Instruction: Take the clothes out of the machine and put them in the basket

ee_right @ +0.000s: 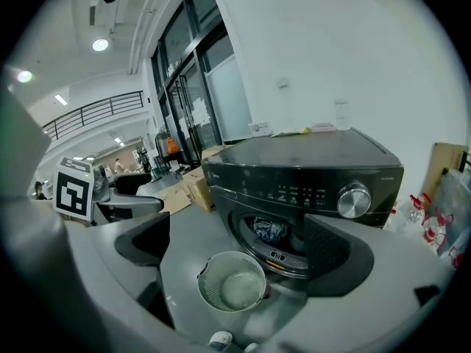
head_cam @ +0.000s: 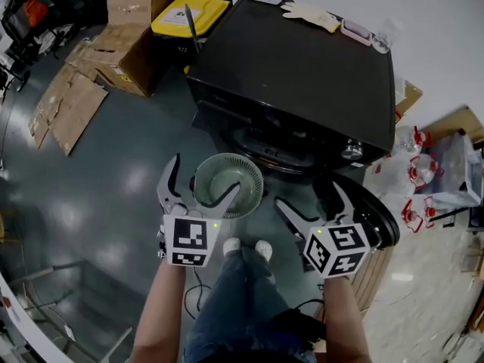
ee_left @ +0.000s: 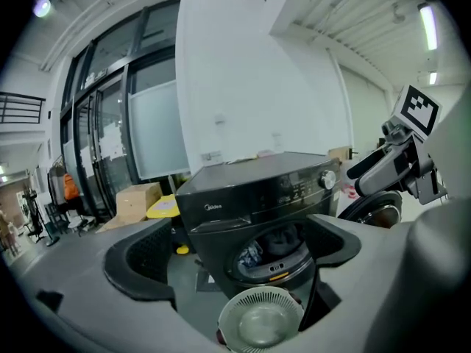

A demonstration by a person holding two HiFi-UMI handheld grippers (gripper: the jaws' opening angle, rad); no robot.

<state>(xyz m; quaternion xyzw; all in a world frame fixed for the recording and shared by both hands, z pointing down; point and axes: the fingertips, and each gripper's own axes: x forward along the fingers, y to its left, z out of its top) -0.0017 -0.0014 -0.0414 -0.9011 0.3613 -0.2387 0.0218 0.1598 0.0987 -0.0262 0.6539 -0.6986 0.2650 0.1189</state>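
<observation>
The black front-loading machine fills the upper middle of my head view, standing on a grey floor against a white wall. Cardboard boxes and flattened sheets sit to its left, beside something with a yellow lid. The machine's round door hangs open on the right side. The pale green basket stands on the floor just in front of the drum opening, between the machine and my shoes; I see nothing in it.

I hold the left tongs above the basket's near rim, jaws spread wide with nothing between them. The right tongs hover beside the open door, jaws likewise apart and empty.

The clothes lie inside the drum, a bluish crumpled bundle showing through the opening. A pair of pale gloves rests on the machine's top.
</observation>
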